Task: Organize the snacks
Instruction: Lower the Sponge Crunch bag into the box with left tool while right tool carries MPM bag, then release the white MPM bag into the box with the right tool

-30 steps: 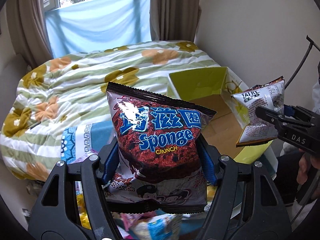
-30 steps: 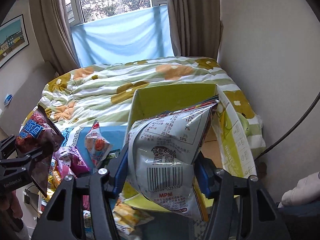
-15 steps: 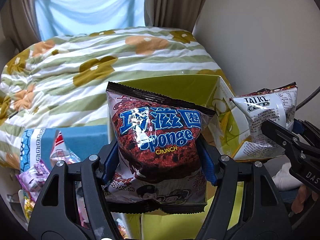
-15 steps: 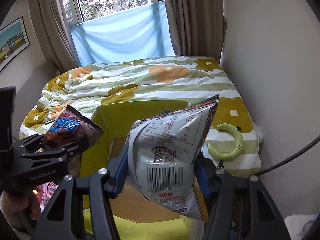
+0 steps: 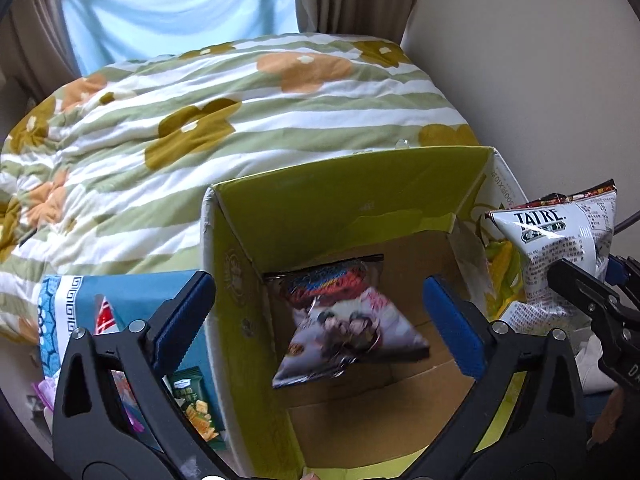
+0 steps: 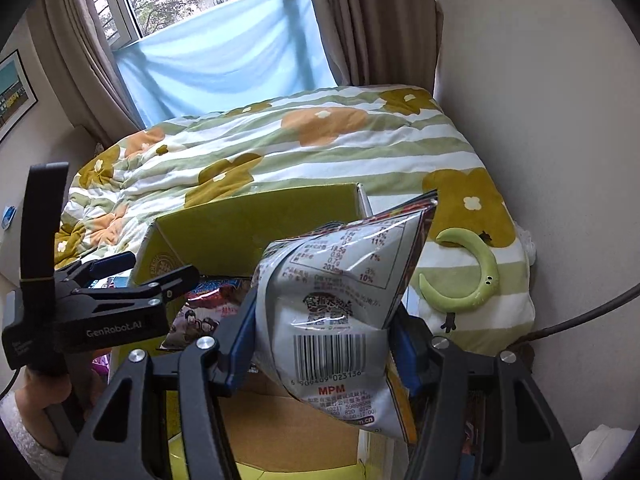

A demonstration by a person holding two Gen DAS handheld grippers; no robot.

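My left gripper (image 5: 320, 316) hangs over the open yellow-green cardboard box (image 5: 344, 196), its jaws opening wide with nothing pressed between the pads. The dark Sponge Crunch bag (image 5: 344, 316) is loose and blurred inside the box (image 6: 248, 216), below the fingers. My right gripper (image 6: 324, 340) is shut on a silver TAIRE snack bag (image 6: 340, 300), held above the box's right side. That silver bag (image 5: 560, 256) shows at the right in the left wrist view. The left gripper (image 6: 132, 284) appears at the left in the right wrist view.
The box stands on a bed with a green-striped flowered quilt (image 5: 200, 112). Left of the box lie a blue patterned box (image 5: 100, 300) and several loose snack packs (image 5: 196, 408). A green crescent toy (image 6: 468, 276) rests on the quilt by the wall. A curtained window is behind.
My left gripper moved over the box, opened, and let go of the Sponge Crunch bag, which dropped into the box. The right gripper carried the silver bag rightward over the box.
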